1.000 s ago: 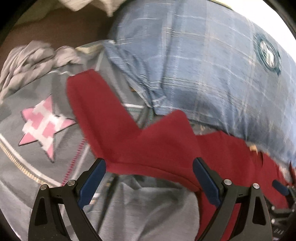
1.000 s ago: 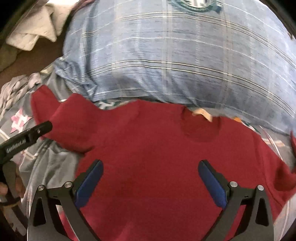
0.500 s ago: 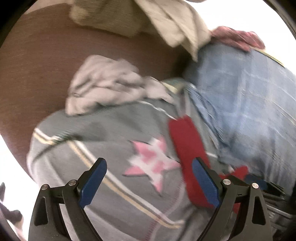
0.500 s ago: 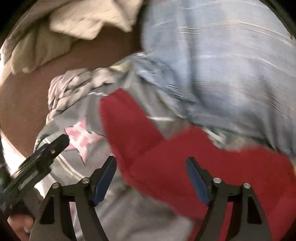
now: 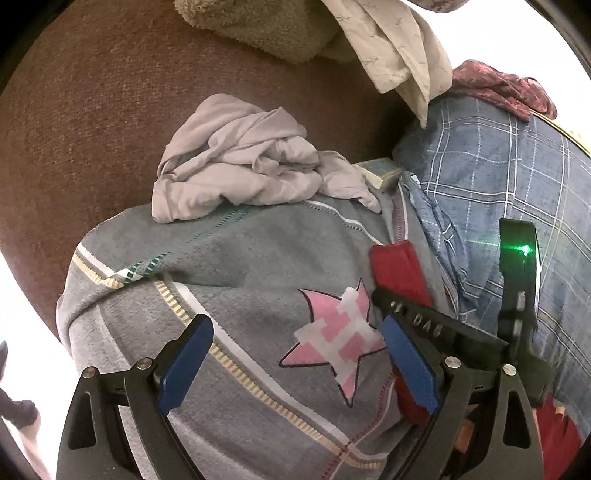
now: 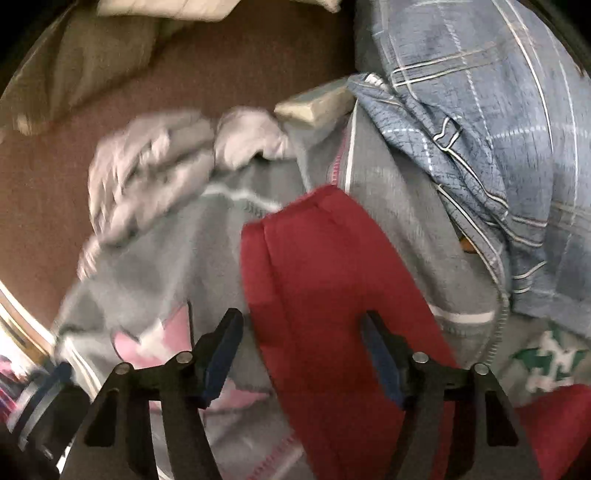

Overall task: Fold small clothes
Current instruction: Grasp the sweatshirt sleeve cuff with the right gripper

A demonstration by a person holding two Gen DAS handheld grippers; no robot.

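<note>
A small dark red shirt (image 6: 332, 280) lies on a grey blanket (image 5: 236, 266) with a pink star (image 5: 340, 339). In the right wrist view one red sleeve stretches away between my fingers. My right gripper (image 6: 303, 354) is open, low over the sleeve near where it meets the body. My left gripper (image 5: 295, 362) is open over the star, left of the sleeve end (image 5: 399, 266). The right gripper also shows in the left wrist view (image 5: 417, 325), beside my left fingers.
A crumpled pale grey garment (image 5: 236, 166) lies on the blanket's far edge. A blue plaid pillow (image 5: 517, 177) bulks on the right. A beige towel (image 5: 258, 26) and white cloth (image 5: 399, 48) lie behind on the brown couch (image 5: 74, 110).
Both grippers swung left, from the shirt's body towards its left sleeve. The right gripper's jaws have narrowed somewhat. The left gripper now hovers over the star on the blanket.
</note>
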